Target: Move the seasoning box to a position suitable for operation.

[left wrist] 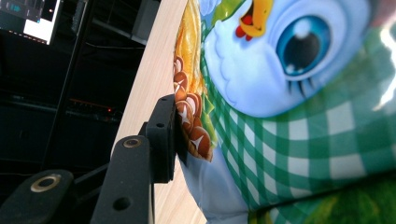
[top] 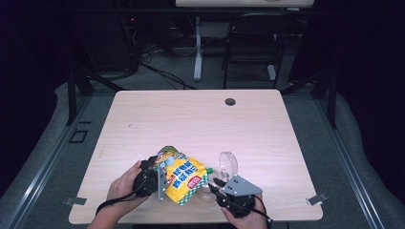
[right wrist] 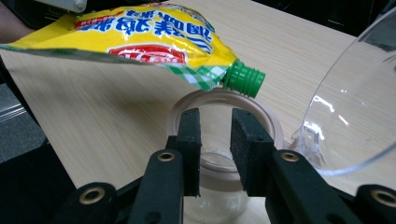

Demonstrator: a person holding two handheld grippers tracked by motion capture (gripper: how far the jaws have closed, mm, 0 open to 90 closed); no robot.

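A yellow snack pouch (top: 185,179) with a green-checked corner and a green screw spout (right wrist: 243,78) hangs tilted just above the table's front edge. My left gripper (top: 160,175) is shut on the pouch's left end; in the left gripper view one black finger (left wrist: 161,135) presses against the printed pouch (left wrist: 289,116). The spout points down over the mouth of a clear glass jar (right wrist: 224,100), whose clear hinged lid (right wrist: 355,107) stands open to the right. My right gripper (right wrist: 215,135) hovers at the jar's near rim, a gap showing between its pads.
The pale wooden table (top: 191,119) has a round cable hole (top: 230,101) near its far edge. Metal clips (top: 316,199) sit at both front corners. A dark chair (top: 250,43) and a desk leg stand beyond the table.
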